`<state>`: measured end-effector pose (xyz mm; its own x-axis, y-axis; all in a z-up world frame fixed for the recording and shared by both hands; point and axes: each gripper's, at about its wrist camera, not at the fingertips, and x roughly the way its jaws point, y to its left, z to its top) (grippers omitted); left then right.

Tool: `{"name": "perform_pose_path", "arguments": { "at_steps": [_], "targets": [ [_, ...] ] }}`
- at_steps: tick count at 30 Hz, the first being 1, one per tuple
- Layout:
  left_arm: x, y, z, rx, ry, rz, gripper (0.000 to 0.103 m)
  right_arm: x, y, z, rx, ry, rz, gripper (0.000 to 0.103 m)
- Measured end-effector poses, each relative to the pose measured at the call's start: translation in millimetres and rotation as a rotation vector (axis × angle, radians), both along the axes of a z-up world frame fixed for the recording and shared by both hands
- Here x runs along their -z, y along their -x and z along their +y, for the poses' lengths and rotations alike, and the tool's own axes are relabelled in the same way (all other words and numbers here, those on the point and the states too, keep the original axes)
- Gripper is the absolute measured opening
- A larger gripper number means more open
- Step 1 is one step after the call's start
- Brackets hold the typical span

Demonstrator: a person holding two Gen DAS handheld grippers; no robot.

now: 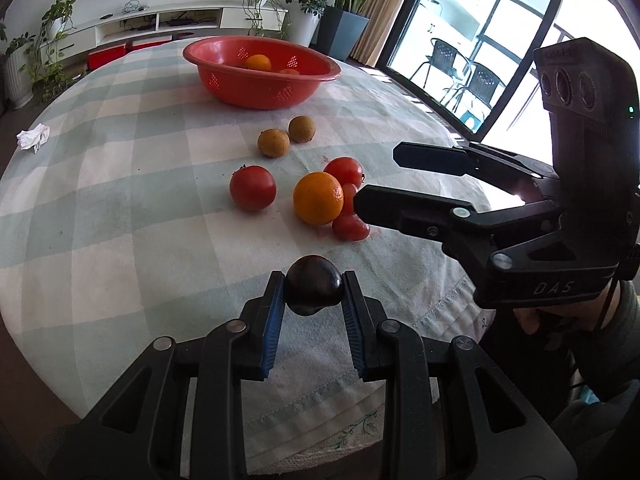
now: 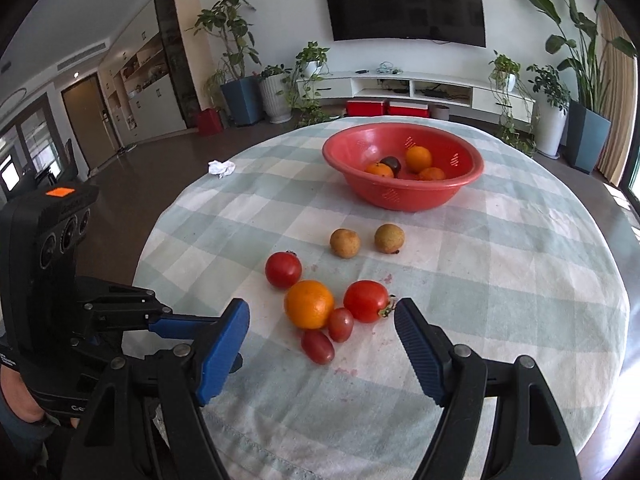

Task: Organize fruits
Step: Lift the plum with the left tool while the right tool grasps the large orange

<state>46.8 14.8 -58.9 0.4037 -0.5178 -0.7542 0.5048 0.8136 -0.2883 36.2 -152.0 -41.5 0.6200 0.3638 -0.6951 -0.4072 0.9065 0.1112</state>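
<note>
1 dark plum (image 1: 313, 290) between left gripper (image 1: 313, 298) jaws.

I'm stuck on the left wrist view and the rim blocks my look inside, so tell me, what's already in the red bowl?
Observer: The right wrist view shows three oranges and one dark fruit inside the red bowl.
Operator: Is anything held between the right gripper's fingers?
Observer: No. The right gripper is open and holds nothing; the loose fruit only shows on the cloth beyond its fingers.
</note>
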Motion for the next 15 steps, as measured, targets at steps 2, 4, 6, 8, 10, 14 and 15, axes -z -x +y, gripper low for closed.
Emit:
{"name": "perform_pose_path", "arguments": {
  "at_steps": [2,4,6,8,10,14,15],
  "targets": [
    [-2,2,4,-0.007,0.012,-0.003,0.026,3,-6,9,-0.027,0.03,0.011,0.074],
    [-1,3,7,-0.01,0.019,0.0,0.026,5,-12,16,-0.049,0.05,0.024,0.071],
    [1,3,9,-0.013,0.022,0.002,0.026,8,-17,22,-0.068,0.065,0.033,0.067],
    [1,3,10,-0.015,0.028,0.001,0.026,10,-20,28,-0.083,0.085,0.041,0.064],
    [1,4,12,-0.017,0.034,0.001,0.026,13,-23,31,-0.095,0.095,0.054,0.06],
    [3,2,12,-0.018,0.041,0.003,0.026,17,-27,34,-0.107,0.104,0.072,0.054],
    [3,2,12,-0.017,0.041,0.004,0.026,17,-28,35,-0.109,0.107,0.072,0.054]
  ]
}}
